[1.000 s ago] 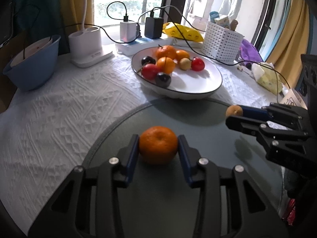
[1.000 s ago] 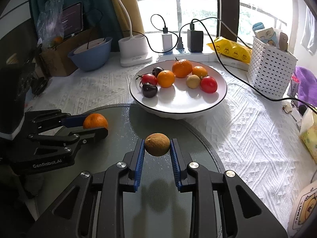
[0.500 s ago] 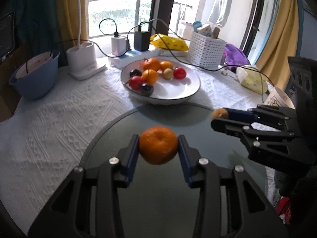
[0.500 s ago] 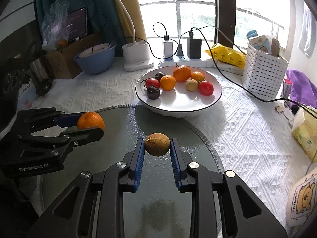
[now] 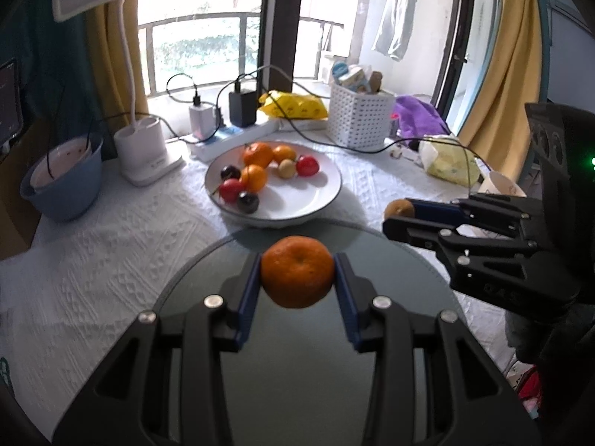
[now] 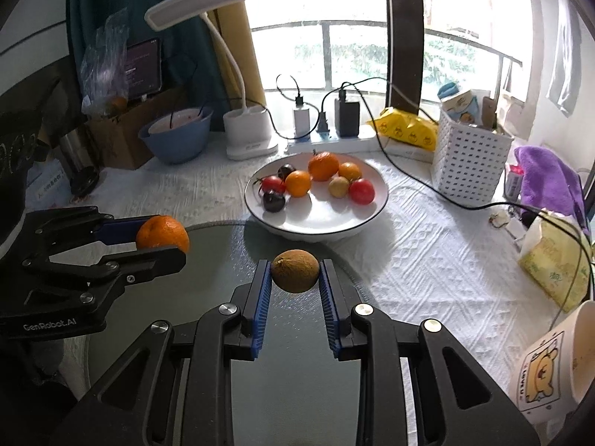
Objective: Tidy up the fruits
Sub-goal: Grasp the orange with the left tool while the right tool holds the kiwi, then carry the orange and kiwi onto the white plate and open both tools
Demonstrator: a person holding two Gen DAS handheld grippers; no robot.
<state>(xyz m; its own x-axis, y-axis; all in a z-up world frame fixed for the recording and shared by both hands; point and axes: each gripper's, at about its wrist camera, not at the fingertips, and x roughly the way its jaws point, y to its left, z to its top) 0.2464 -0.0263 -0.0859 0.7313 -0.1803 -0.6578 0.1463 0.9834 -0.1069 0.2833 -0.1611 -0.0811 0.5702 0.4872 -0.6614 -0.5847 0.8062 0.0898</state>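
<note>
A round orange mandarin with a dimpled skin [image 5: 296, 271] sits clamped between the blue-padded fingers of the left gripper [image 5: 296, 278], lifted clear above the dark round glass tabletop [image 5: 297, 371]. Beside it, to the right, a small brown rough-skinned fruit [image 6: 295, 270] is pinched the same way in the right gripper [image 6: 295, 278], also held in the air over the glass.

Just beyond the glass edge stands a wide white ceramic bowl with a dark rim [image 6: 375, 204] on a white textured tablecloth [image 6: 427, 260]. It holds three orange citrus fruits, two red tomatoes, two dark plums and one pale yellowish fruit, gathered toward its left and far side.

Behind the bowl lie a white power strip with plugged chargers [image 6: 334, 137], a white desk lamp base [image 6: 249, 130], a blue plastic bowl [image 6: 174, 137] and a white perforated basket [image 6: 468, 160].
</note>
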